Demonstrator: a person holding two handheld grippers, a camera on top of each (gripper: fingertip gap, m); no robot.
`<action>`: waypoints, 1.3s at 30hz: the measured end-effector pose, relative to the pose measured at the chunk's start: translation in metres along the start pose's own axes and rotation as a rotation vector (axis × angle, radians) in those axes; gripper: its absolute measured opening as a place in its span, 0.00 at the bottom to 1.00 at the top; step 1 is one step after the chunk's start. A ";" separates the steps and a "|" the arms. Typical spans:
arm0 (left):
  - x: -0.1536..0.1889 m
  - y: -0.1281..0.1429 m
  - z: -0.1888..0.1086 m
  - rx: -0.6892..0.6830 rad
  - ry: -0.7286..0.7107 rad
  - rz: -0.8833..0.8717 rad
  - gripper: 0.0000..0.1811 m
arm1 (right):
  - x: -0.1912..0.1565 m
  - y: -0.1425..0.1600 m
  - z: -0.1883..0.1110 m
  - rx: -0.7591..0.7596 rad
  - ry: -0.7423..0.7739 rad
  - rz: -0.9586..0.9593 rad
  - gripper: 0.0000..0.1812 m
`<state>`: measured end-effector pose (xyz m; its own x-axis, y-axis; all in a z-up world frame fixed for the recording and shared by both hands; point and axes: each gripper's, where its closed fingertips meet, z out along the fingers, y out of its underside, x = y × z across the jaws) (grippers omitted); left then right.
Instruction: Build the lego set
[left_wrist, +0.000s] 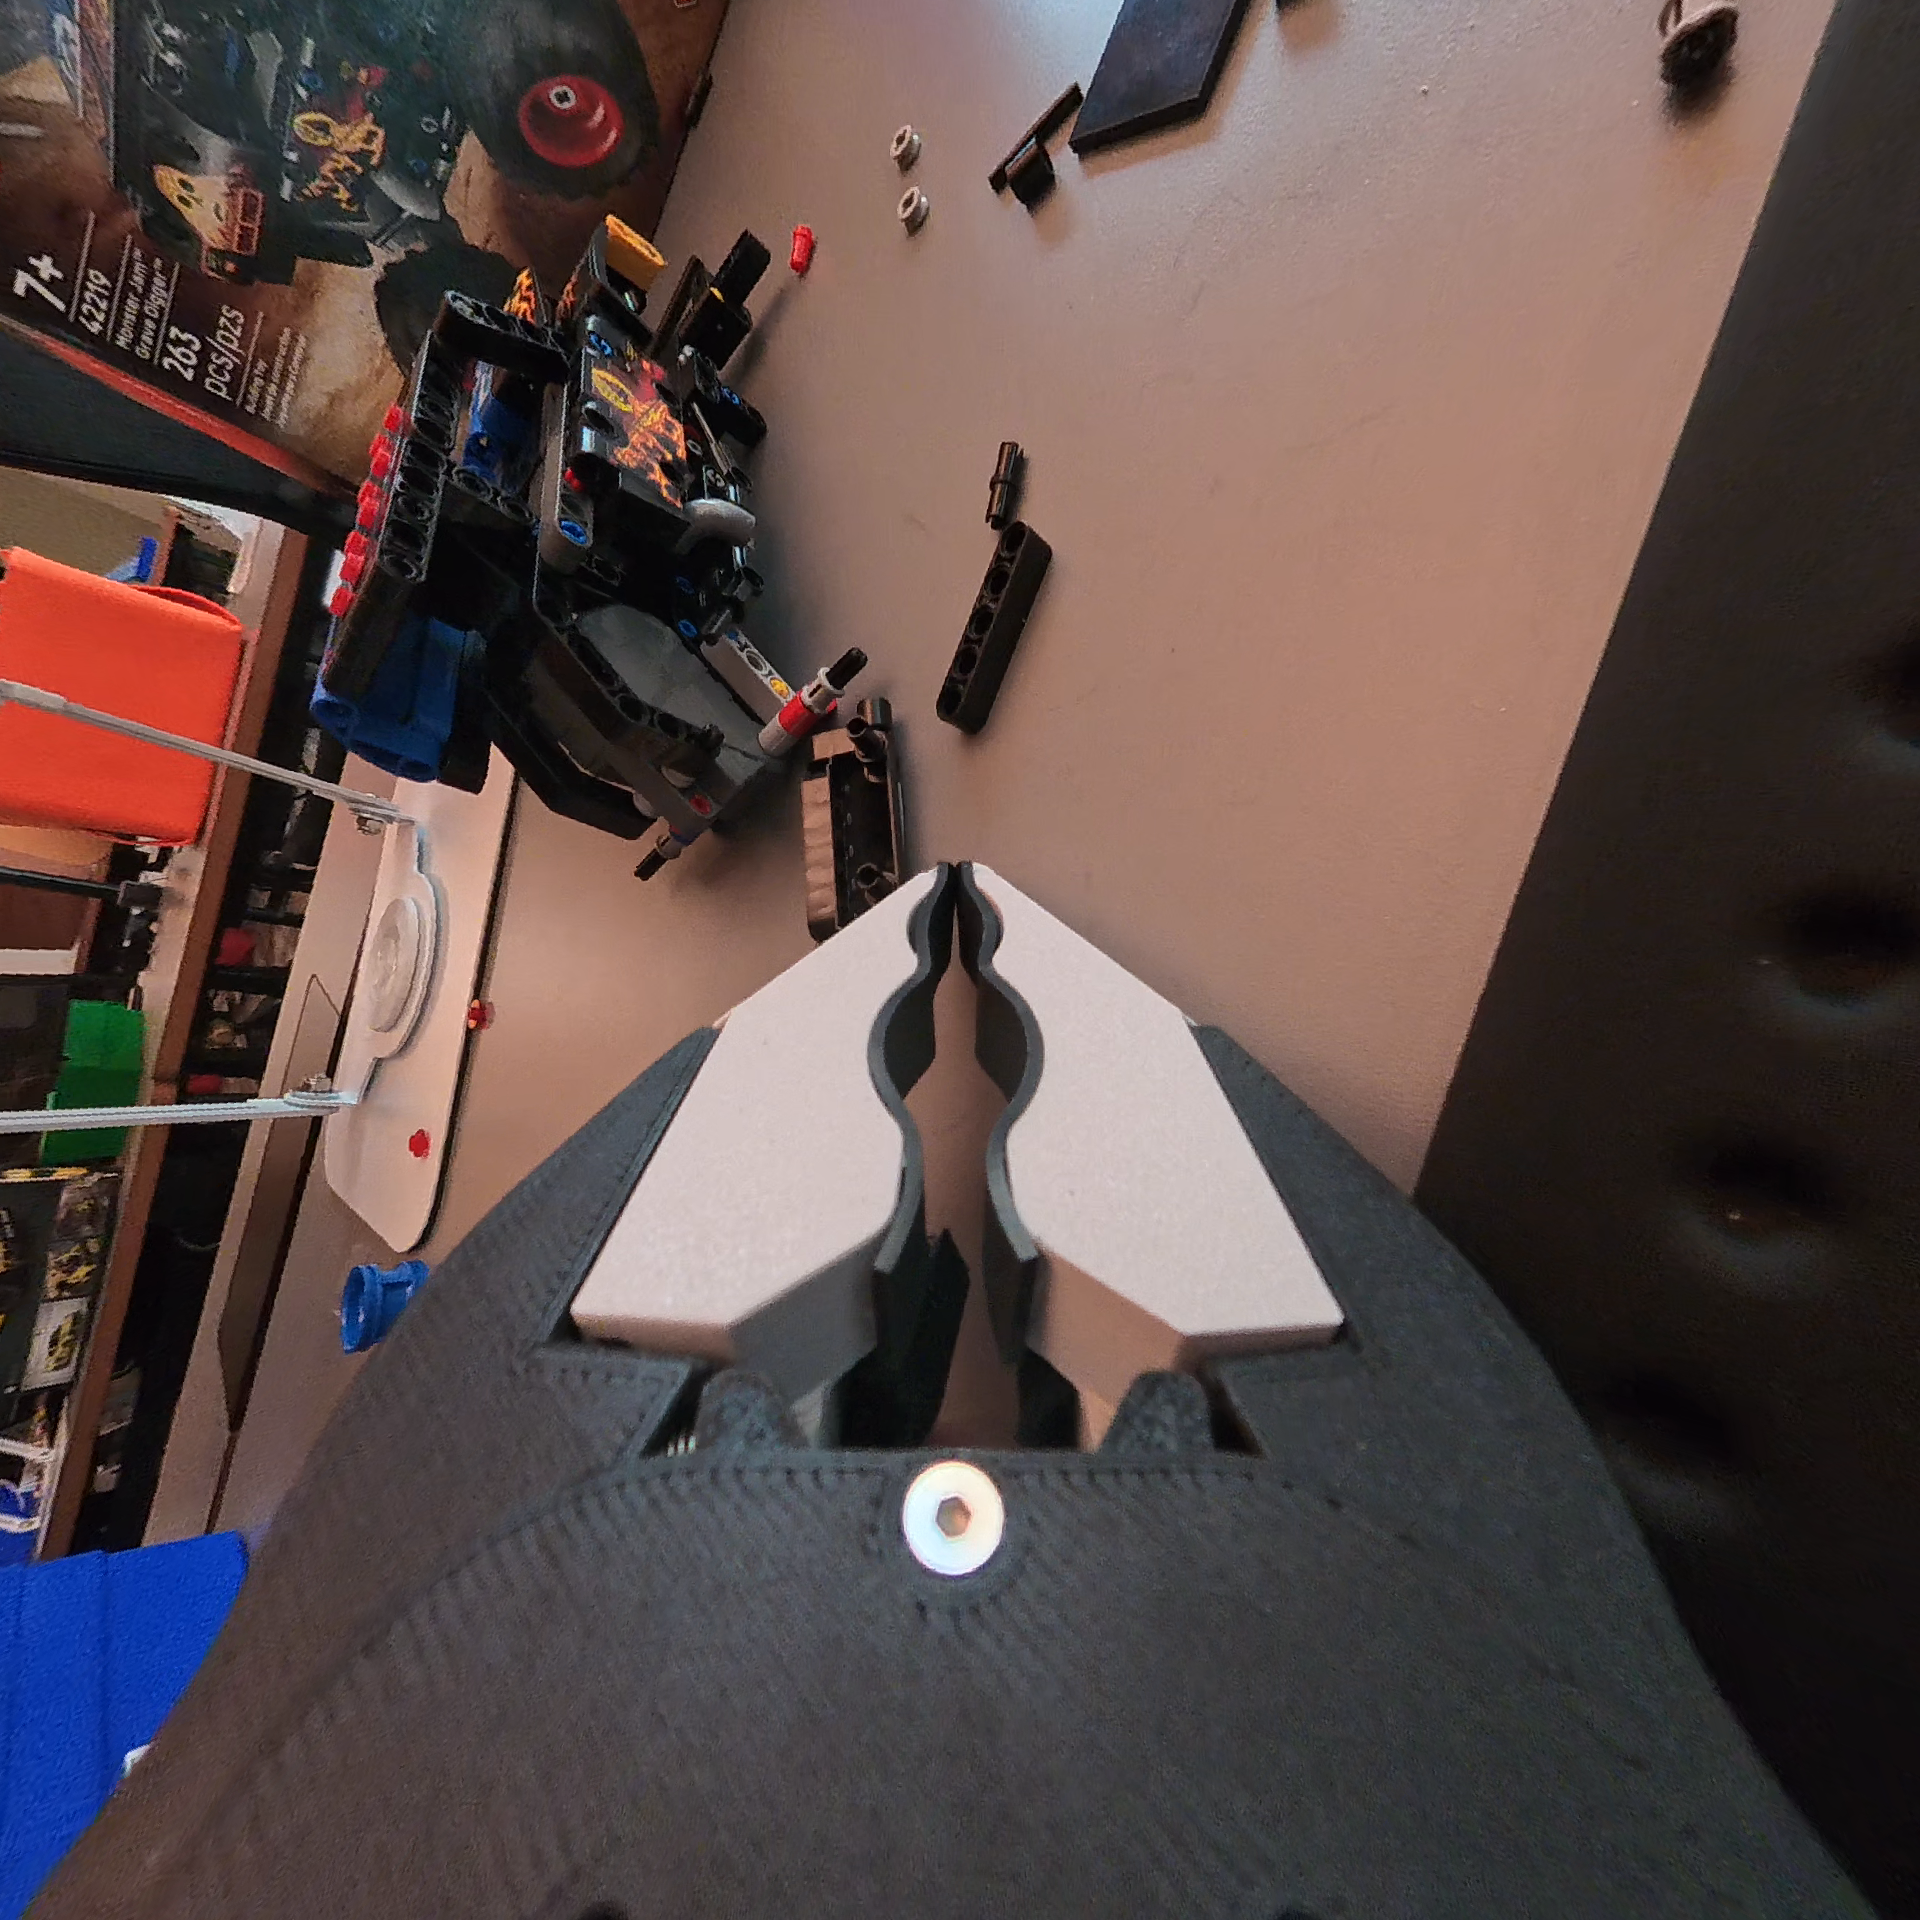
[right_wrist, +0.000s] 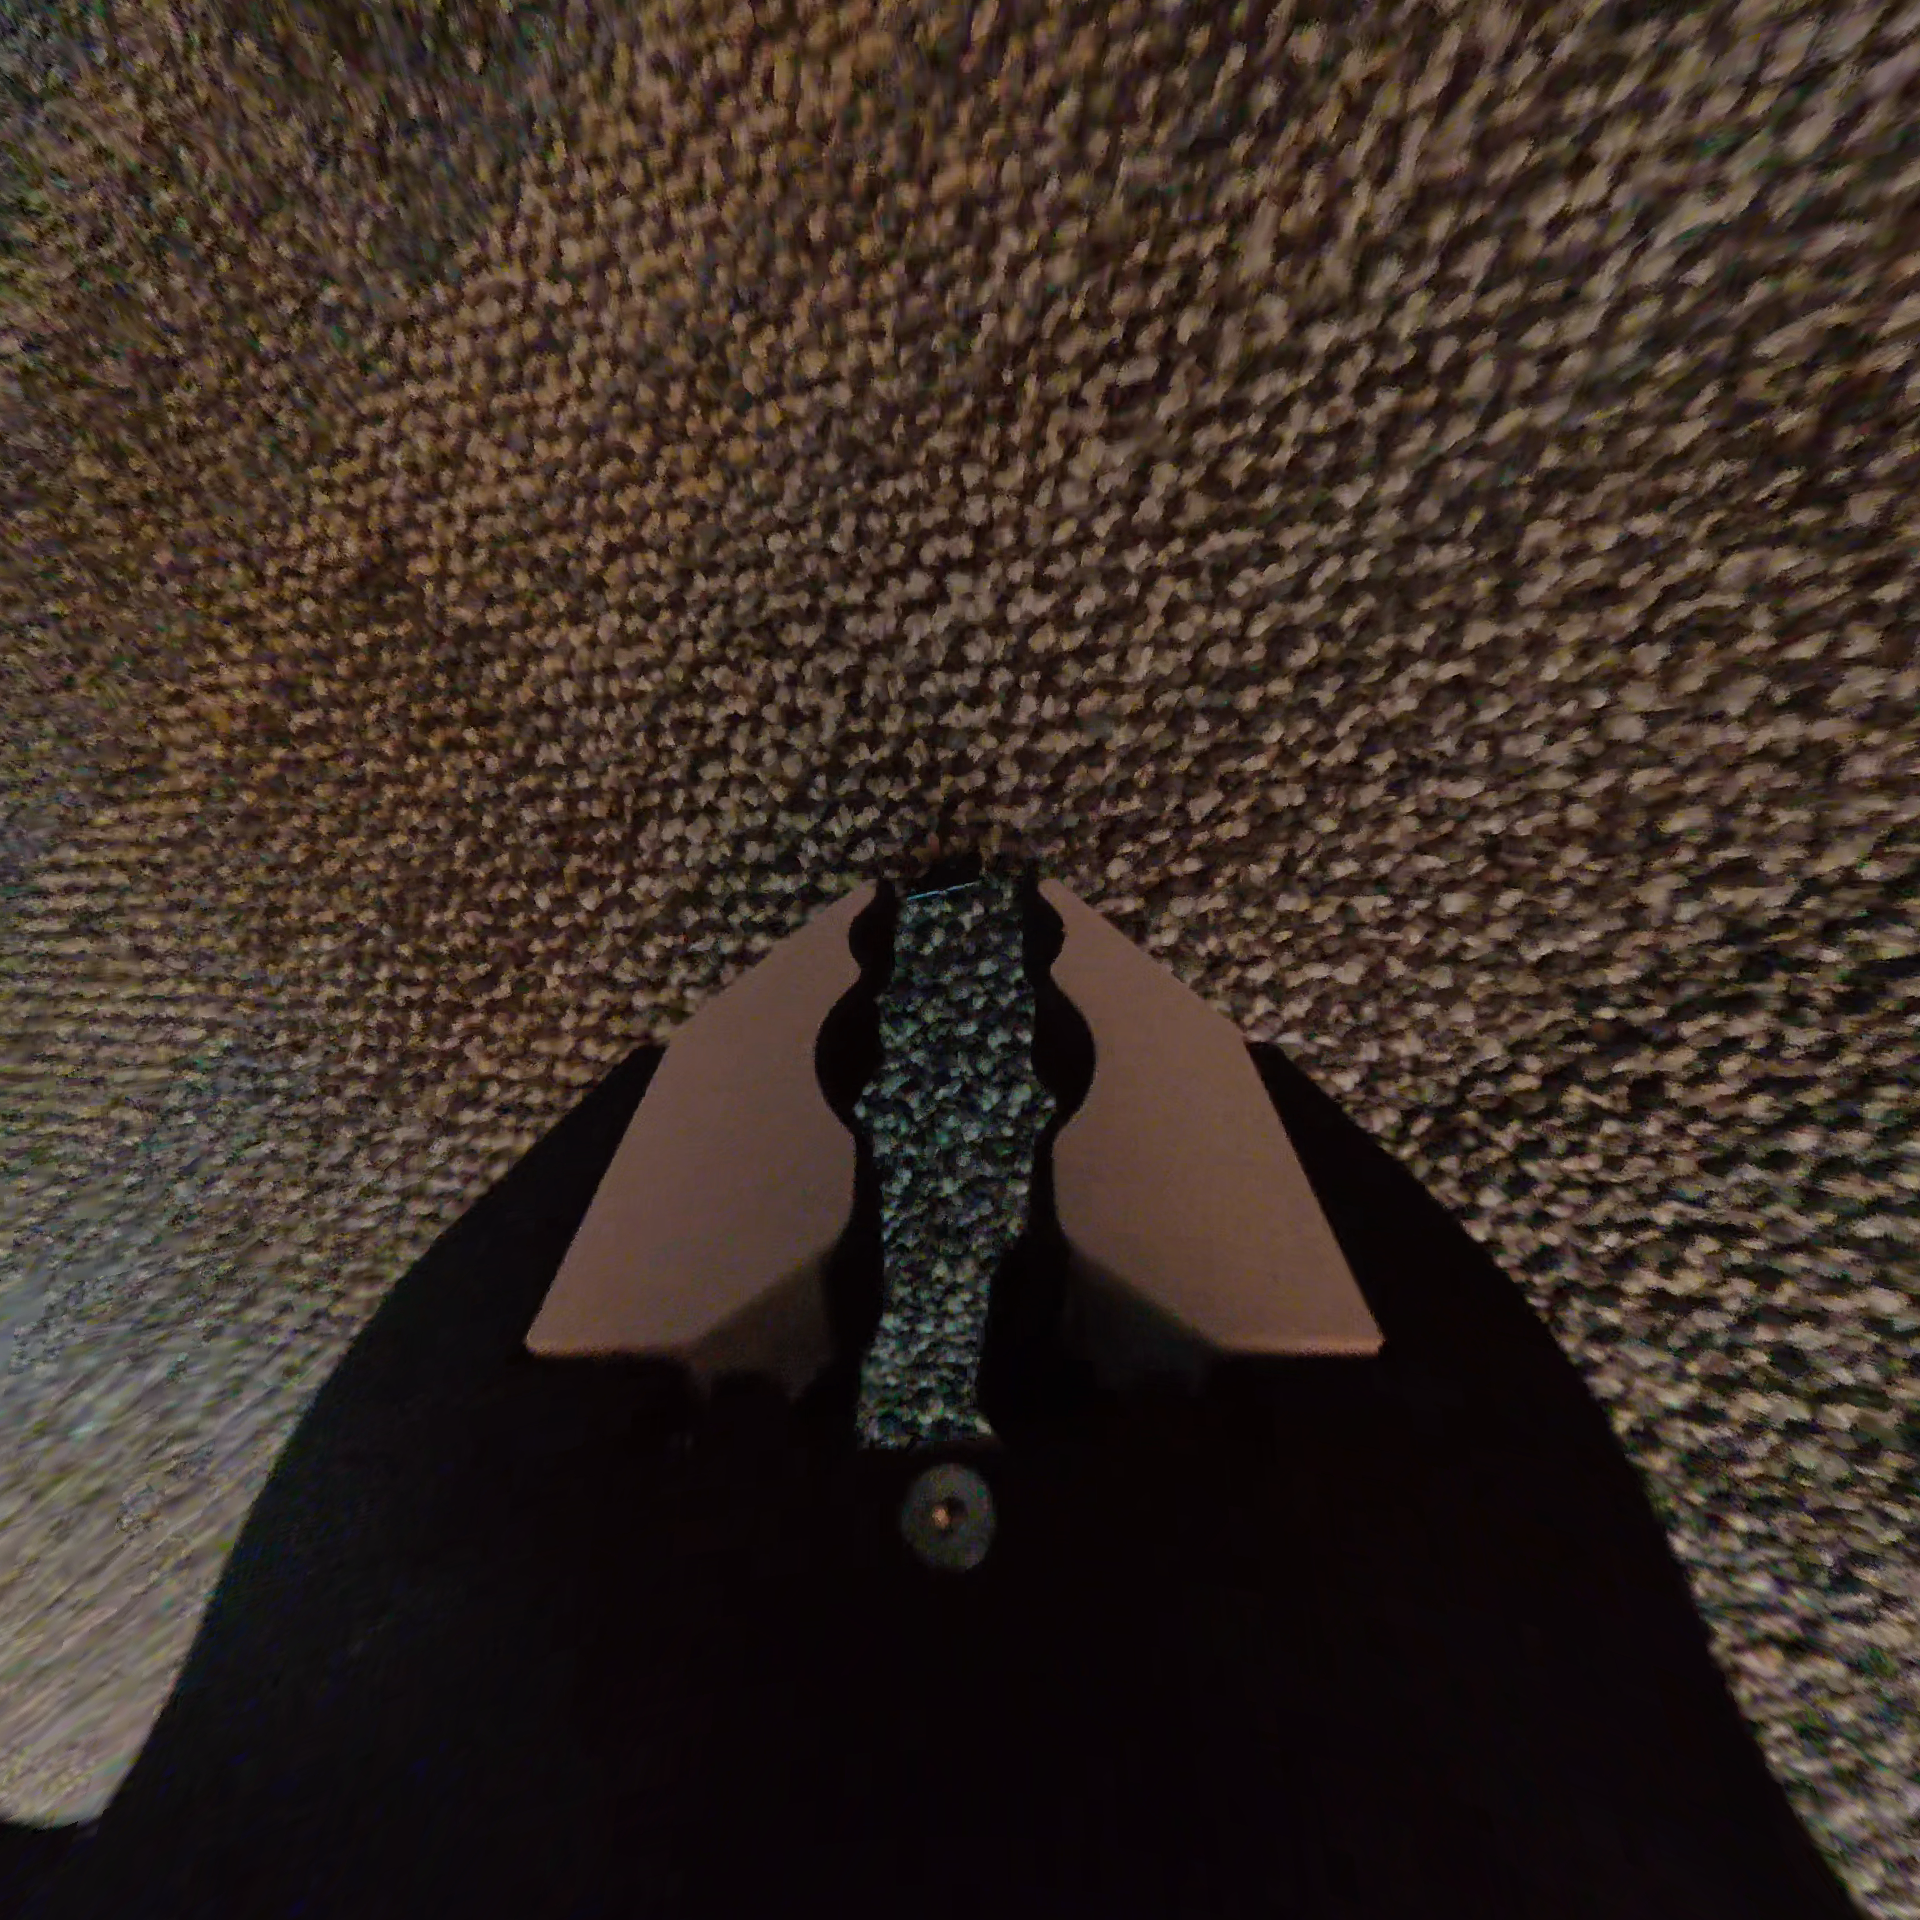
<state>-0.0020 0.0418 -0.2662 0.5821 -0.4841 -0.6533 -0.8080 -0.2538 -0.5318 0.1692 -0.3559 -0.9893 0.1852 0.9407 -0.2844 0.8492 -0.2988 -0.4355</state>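
A half-built black truck (left_wrist: 561, 540) sits upper left on the table (left_wrist: 1247, 520), loose beams (left_wrist: 992, 629) beside it within reach. The left gripper (left_wrist: 954, 883), tips together and empty, hovers near a beam with bare tabletop rightward. The right gripper (right_wrist: 956, 894), narrowly parted, faces carpet (right_wrist: 935, 416).

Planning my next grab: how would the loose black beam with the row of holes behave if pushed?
The black beam lies flat on the table, so it would likely slide, not roll. It looks like rigid plastic, probably light. Its smooth sides may be slippery.

Black claw (left_wrist: 956, 883), grey fingers (left_wrist: 790, 1122)
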 end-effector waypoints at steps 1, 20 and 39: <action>0.000 0.000 0.000 0.000 0.000 -0.001 0.00 | 0.003 0.000 0.001 0.015 0.020 -0.009 0.09; 0.001 0.000 0.000 -0.006 0.007 0.006 0.00 | 0.018 0.005 -0.019 0.159 -0.065 0.271 0.01; 0.001 0.000 -0.001 -0.004 0.003 0.001 0.00 | 0.012 -0.119 -0.235 0.951 -0.576 0.681 0.01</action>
<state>-0.0021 0.0410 -0.2665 0.5811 -0.4872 -0.6518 -0.8088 -0.2570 -0.5290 0.1870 -0.2713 -0.7404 -0.0020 0.4228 -0.9062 -0.0551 -0.9049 -0.4221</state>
